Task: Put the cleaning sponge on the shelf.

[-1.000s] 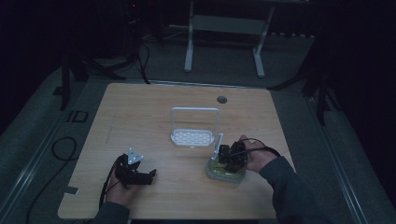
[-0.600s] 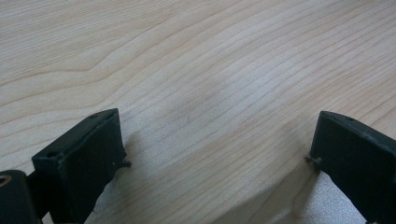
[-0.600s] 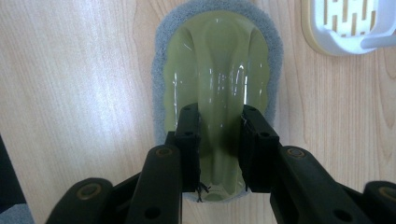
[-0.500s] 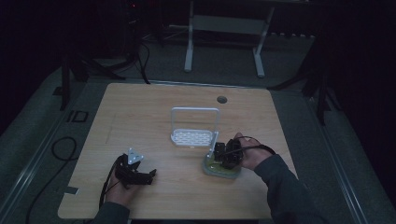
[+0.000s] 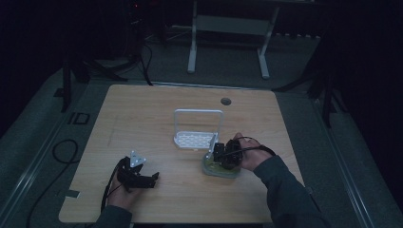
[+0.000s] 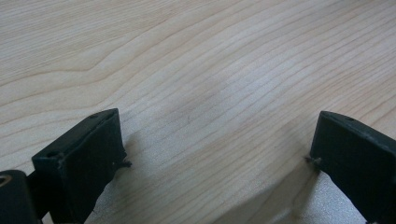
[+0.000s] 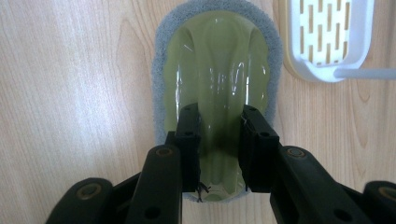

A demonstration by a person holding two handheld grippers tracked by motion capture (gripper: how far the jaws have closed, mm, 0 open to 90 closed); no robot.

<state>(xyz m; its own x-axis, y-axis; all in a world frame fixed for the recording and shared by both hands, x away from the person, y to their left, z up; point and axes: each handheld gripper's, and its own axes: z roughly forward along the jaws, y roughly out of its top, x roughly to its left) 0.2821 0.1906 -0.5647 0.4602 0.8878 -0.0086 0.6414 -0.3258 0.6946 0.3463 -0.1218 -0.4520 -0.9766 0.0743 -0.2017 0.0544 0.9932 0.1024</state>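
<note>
Nearest me, at seven o'clock on the table [image 5: 157, 107], my left gripper [image 5: 151, 179] rests with its jaws spread wide over bare wood. At four o'clock, my right gripper [image 7: 219, 140] pinches the raised green handle of the scrubbing pad [image 7: 219, 70], which lies flat. Just beyond, at the centre, the white rack [image 5: 197, 137] stands beside the pad.

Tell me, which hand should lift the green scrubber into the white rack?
The right one, probably. The right gripper is already shut on the green scrubber, close beside the white rack. The left gripper is open, resting on bare table farther away.
</note>
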